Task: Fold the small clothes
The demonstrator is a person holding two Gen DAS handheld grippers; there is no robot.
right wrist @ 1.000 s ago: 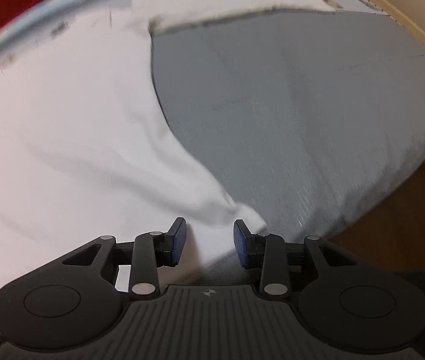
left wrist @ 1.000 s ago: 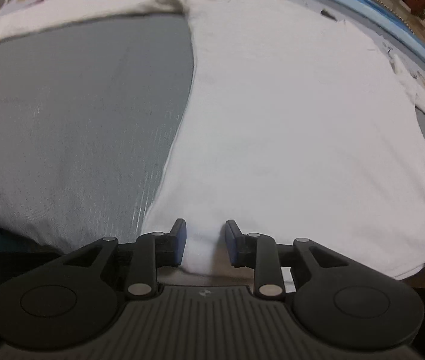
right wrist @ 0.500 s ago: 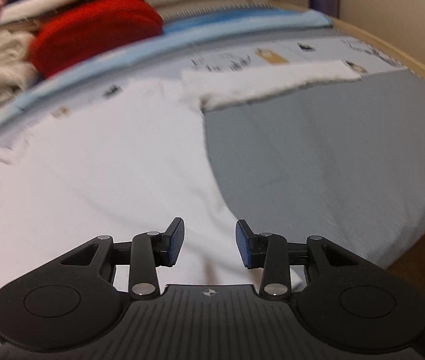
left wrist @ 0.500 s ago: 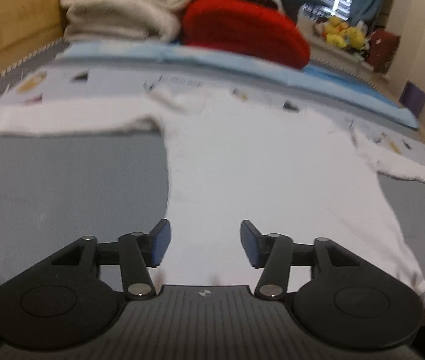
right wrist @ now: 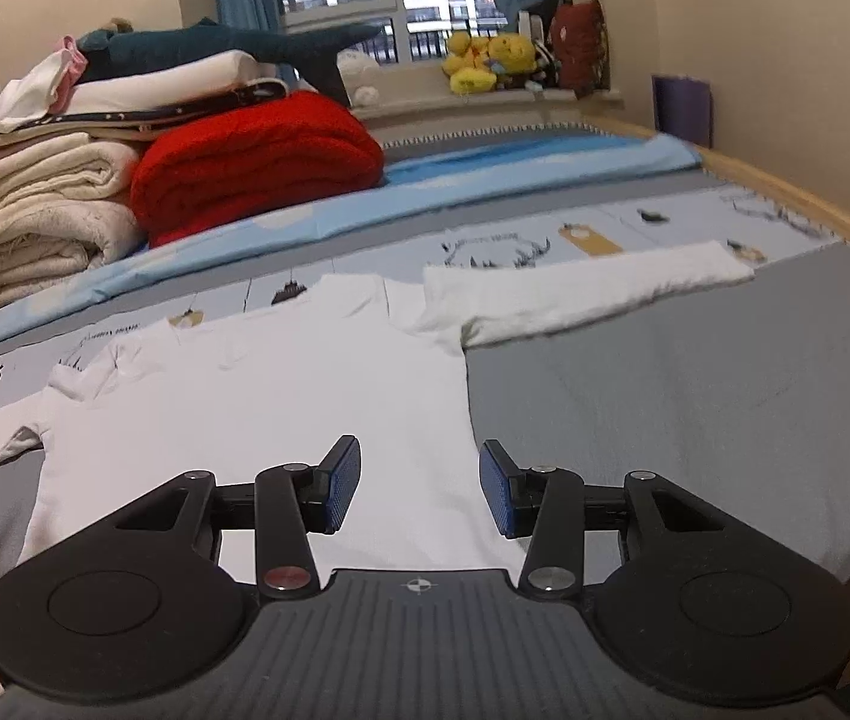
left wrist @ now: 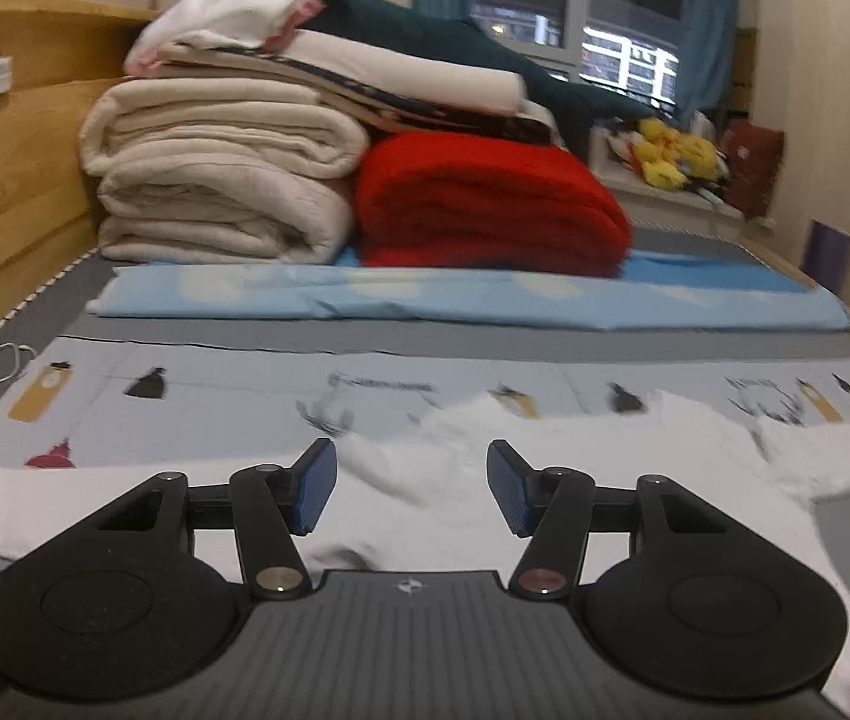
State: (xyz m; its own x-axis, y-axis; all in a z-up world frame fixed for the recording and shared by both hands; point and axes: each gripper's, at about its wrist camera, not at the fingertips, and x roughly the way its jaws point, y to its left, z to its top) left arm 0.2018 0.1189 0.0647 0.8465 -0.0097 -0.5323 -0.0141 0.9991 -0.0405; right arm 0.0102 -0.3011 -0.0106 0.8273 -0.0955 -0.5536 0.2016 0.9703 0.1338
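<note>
1. Shirt (right wrist: 281, 396): a small white long-sleeved shirt lies spread flat on the bed (right wrist: 664, 396), front or back up I cannot tell, collar toward the far end and hem toward the cameras. The body is mostly smooth, with light creases near the shoulders.
2. Its right sleeve (right wrist: 580, 291) stretches straight out sideways over the grey sheet, its cuff resting on the patterned pale blue cloth (right wrist: 652, 228) that lies under the collar.
3. Its left sleeve (left wrist: 65, 498) also runs straight out, seen best from the left wrist view; in the right wrist view it runs off the picture's edge.
4. Beyond the shirt, well apart from it, sit a folded light blue sheet (left wrist: 484, 300), a red blanket (left wrist: 484, 204) and a stack of cream blankets (left wrist: 215, 180).
5. Right tongs (right wrist: 419, 483) hover above the hem, near the shirt's right side edge. They stand apart and are widening, with no cloth between the blue pads.
6. Left tongs (left wrist: 410, 486) hover over the collar area, apart, nothing gripped.
7. Hard to make out: the left wrist view is blurred, so the collar there is only a rumpled white shape. Both tool bodies hide the nearest strip of the shirt, so the hem's lie is not visible.
</note>
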